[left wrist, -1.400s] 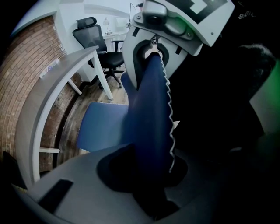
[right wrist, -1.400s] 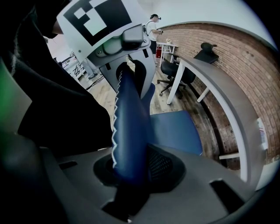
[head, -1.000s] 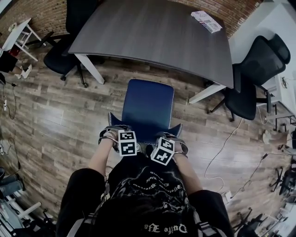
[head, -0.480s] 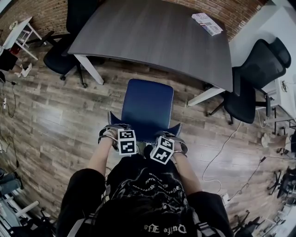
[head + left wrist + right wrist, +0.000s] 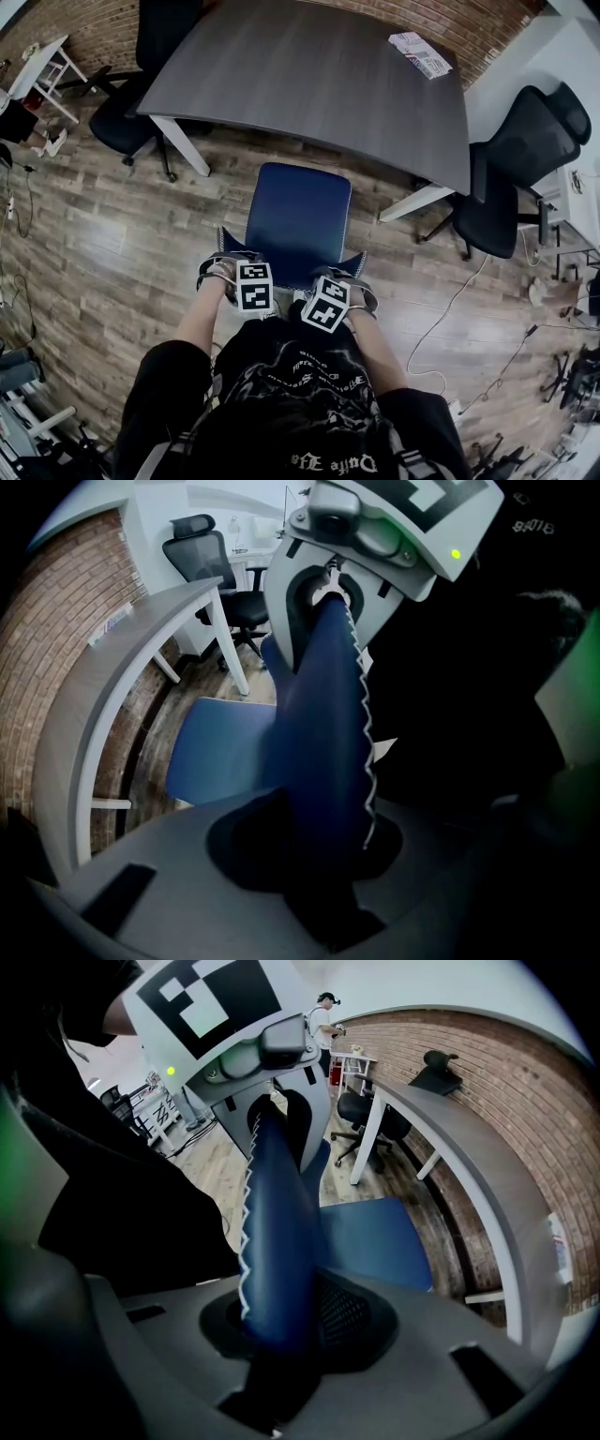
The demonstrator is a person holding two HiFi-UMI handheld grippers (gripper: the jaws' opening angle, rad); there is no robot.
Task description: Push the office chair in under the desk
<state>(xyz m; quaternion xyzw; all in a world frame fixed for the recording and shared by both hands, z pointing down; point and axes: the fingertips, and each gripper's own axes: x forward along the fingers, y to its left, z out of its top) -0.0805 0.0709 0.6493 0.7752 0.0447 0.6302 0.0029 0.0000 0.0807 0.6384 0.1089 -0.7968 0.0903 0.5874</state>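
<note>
While upright, office chair (image 5: 298, 220) seat-first toward desk (image 5: 319, 75)

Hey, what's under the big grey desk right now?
Its white legs show beneath the grey desk. The blue office chair sits short of the desk's near edge, not under it. The desktop covers everything deeper beneath.

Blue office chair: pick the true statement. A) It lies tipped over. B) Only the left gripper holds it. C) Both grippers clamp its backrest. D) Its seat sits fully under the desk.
C: the left gripper and the right gripper each have their jaws closed on the backrest at its top edge.
</note>
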